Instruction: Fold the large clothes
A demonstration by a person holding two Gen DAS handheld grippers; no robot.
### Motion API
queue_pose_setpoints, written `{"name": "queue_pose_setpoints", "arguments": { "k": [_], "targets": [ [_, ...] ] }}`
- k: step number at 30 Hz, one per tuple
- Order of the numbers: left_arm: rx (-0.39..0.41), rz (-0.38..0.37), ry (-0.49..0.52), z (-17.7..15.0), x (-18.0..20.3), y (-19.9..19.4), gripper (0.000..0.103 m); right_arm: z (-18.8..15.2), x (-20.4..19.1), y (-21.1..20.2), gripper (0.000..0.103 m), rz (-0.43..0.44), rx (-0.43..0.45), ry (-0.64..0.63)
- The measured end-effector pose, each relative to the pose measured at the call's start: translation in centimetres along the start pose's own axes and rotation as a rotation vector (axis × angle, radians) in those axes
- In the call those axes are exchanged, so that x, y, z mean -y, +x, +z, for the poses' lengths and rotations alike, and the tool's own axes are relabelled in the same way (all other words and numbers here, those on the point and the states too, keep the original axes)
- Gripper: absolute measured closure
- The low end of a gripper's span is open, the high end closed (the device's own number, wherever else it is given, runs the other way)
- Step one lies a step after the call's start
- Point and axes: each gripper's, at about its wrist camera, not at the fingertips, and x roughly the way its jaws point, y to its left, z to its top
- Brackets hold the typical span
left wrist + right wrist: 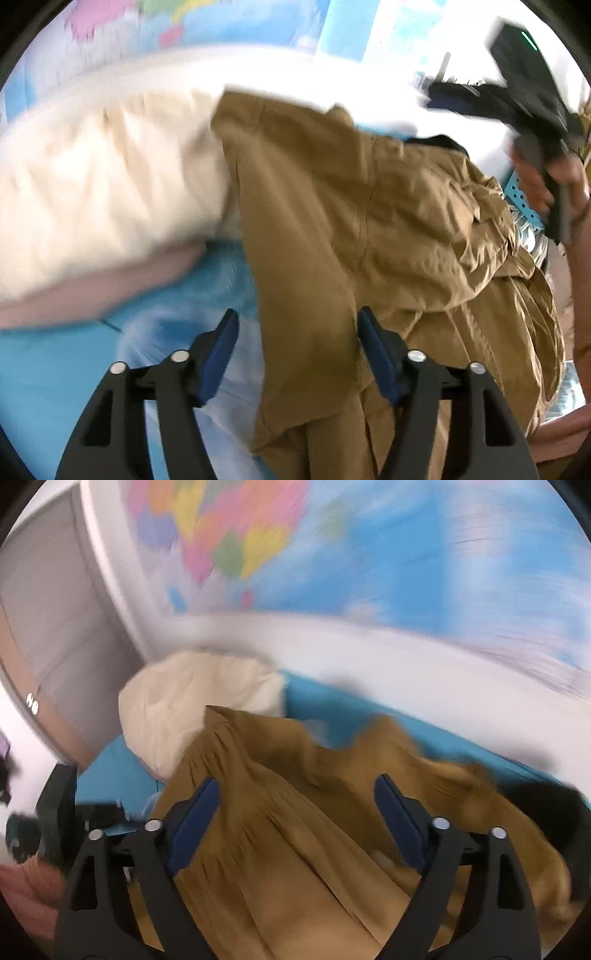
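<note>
Your tan jacket (332, 229) lies crumpled on the blue bed sheet (55, 369), its far edge against the cream pillow (103, 192). Its cloth looks soft, limp and fairly light, so it probably sags and slides rather than holding a crease. Your left gripper (297, 354) is spread wide over the hem, gripping nothing. Your right gripper (295, 819) also gapes, empty, above the cloth. Pinch at a seam or hem corner, not loose middle folds.

Motion blur smears the wall map (369, 554) and pillow (92, 184); the brown garment (351, 240) runs past the bottom edge.
</note>
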Motion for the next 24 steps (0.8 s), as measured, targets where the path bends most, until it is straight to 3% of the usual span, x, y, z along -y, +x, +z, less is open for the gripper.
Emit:
{"name": "queue_pose_setpoints", "arguments": {
  "k": [4, 8, 10, 11, 12, 14, 16, 20, 22, 24],
  "targets": [
    [0.087, 0.065, 0.04, 1.9, 0.6, -1.8, 0.034, -6.8, 5.9, -7.2, 0.015, -0.205, -0.009, 0.123],
    [0.12, 0.051, 0.076, 4.0, 2.0, -1.7, 0.034, -13.4, 9.8, -9.0, 0.014, -0.251, -0.093, 0.291],
    [0.112, 0.038, 0.092, 4.8, 2.7, -1.1, 0.034, -15.5, 10.7, -8.5, 0.019, -0.289, -0.126, 0.323],
    [0.107, 0.031, 0.092, 4.9, 3.0, -0.7, 0.034, -16.1, 11.0, -8.2, 0.034, -0.293, -0.132, 0.324],
    [0.098, 0.022, 0.095, 5.1, 3.4, -0.2, 0.034, -16.5, 11.3, -7.9, 0.063, -0.283, -0.137, 0.326],
    [0.083, 0.022, 0.101, 5.3, 4.2, 0.9, 0.034, -17.4, 11.1, -7.6, 0.099, -0.249, -0.134, 0.331],
    [0.069, 0.04, 0.11, 5.6, 4.7, 1.6, 0.034, -16.8, 10.3, -9.3, 0.1, -0.256, -0.052, 0.3],
    [0.067, 0.027, 0.126, 5.9, 5.4, 2.4, 0.034, -15.1, 10.5, -13.5, 0.1, -0.351, 0.127, 0.3],
    [0.056, 0.025, 0.13, 6.2, 5.5, 3.4, 0.034, -15.3, 11.7, -13.3, 0.1, -0.394, 0.11, 0.343],
    [0.012, 0.039, 0.139, 6.3, 5.9, 5.4, 0.034, -16.5, 13.4, -11.9, 0.095, -0.388, 0.035, 0.406]
  ]
}}
